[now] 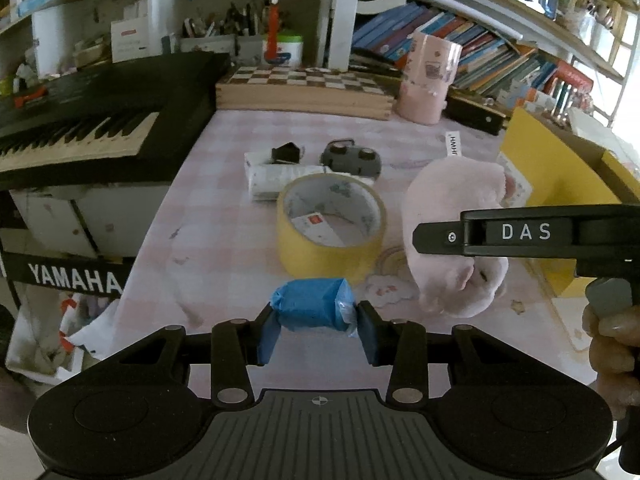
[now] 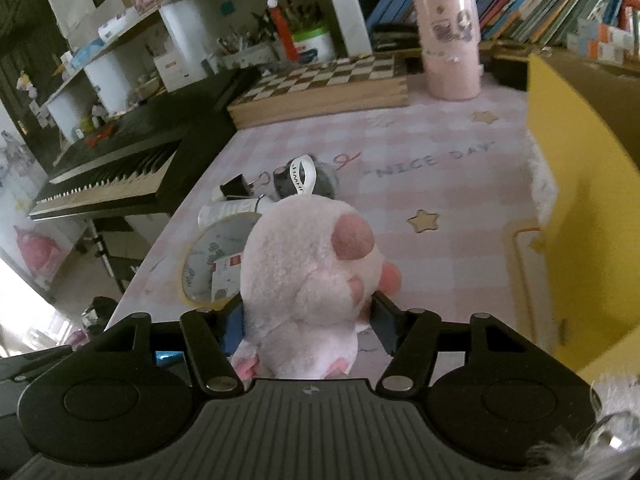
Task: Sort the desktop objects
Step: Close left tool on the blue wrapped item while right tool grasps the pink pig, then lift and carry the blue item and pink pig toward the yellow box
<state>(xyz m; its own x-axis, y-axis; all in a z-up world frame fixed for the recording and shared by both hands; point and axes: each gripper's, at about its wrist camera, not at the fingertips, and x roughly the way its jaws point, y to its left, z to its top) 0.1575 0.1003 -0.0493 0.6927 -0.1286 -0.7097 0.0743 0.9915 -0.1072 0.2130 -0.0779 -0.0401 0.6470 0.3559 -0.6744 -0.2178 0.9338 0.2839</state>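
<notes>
Left gripper (image 1: 316,330) clamped on blue packet (image 1: 311,308); right gripper (image 2: 306,322) clamped on pink plush paw (image 2: 308,276) above pink desk mat (image 2: 448,208).

The plush (image 2: 308,272) hides most of the tape roll (image 2: 212,264) and the grey case (image 2: 320,184) behind it in the right wrist view. The yellow box (image 2: 592,200) runs off the right edge. Book (image 1: 440,36) spines are too blurred to read.

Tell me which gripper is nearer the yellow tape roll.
Left, narrowly. The left gripper, shut on a blue packet, sits just in front of the yellow tape roll. The right gripper, holding the pink plush paw, is off to the roll's right side.
</notes>
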